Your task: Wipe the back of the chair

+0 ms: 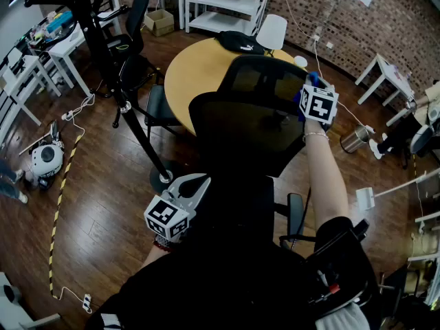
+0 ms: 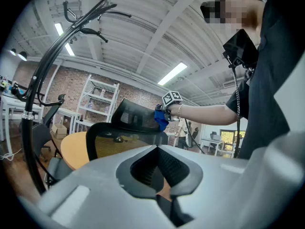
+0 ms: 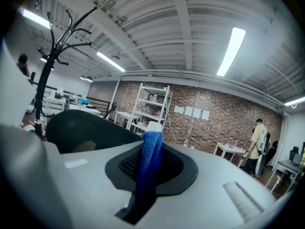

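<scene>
The black mesh office chair (image 1: 251, 126) stands in the middle of the head view, its back towards me. My right gripper (image 1: 311, 93) is at the upper right edge of the chair back and is shut on a blue cloth (image 3: 150, 159), which pokes out under the marker cube as a blue cloth (image 1: 304, 96). In the left gripper view the cloth (image 2: 161, 119) touches the chair back's top edge (image 2: 136, 116). My left gripper (image 1: 198, 182) hangs low at the chair's left side, shut with nothing in it, clear of the chair.
A round yellow table (image 1: 184, 67) stands just behind the chair. A black coat stand (image 1: 113, 74) rises at the left with its base (image 1: 163, 179) near my left gripper. White shelving (image 1: 230, 5), small white tables and a metal bin (image 1: 355, 139) ring the room.
</scene>
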{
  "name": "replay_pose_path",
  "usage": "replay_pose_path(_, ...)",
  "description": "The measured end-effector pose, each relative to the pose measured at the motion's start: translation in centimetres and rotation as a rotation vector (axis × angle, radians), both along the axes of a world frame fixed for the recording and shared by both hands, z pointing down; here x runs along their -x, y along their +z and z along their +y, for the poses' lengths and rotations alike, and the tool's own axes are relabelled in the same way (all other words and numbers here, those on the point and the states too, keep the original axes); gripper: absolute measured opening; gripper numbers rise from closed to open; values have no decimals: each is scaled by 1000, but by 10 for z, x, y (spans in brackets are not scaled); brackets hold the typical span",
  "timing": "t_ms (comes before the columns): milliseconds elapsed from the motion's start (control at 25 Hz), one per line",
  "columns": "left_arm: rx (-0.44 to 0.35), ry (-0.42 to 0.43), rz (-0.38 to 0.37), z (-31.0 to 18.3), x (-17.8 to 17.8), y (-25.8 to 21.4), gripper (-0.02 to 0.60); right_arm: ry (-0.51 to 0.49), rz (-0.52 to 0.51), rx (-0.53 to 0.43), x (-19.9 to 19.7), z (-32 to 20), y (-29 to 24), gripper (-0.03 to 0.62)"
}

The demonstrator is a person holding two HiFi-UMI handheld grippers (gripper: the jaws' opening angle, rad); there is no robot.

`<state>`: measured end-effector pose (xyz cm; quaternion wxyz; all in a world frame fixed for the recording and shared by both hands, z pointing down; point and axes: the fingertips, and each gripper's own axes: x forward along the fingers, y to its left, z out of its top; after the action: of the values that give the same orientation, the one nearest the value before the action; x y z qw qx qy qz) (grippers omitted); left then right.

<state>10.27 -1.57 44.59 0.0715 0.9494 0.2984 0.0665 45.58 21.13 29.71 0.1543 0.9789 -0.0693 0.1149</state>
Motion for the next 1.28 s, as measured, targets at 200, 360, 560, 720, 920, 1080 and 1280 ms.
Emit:
replay_pose_path(200,17,-23,-19,-9,-2,6,6,7,-33,39,-11,-7,8,38)
replay_pose_path(360,4,-8,-19,-8,-1,6,6,-86,-45,24,-21,-42,3,38)
replay_pose_path(560,-2,-43,-26,-24,5,6,6,-135,-33,-28,-27,-66,-3,38)
replay_pose_path(720,-11,-81,-34,-35,10,7,6,-182,-33,-72,-31,-85,-4,38)
replay_pose_path(920,-22,-94,-52,-40,18,4,6,-312,-58,-131,-22,-130,-5,37)
replay_pose_path(1080,-17,-106,-68,-48,33,0,6,-342,-134,-133,-7,-151,12,38)
replay_pose_path(1280,-19,-148,-62,-48,39,2,6,-405,8,-120,-5,-174,-16,37)
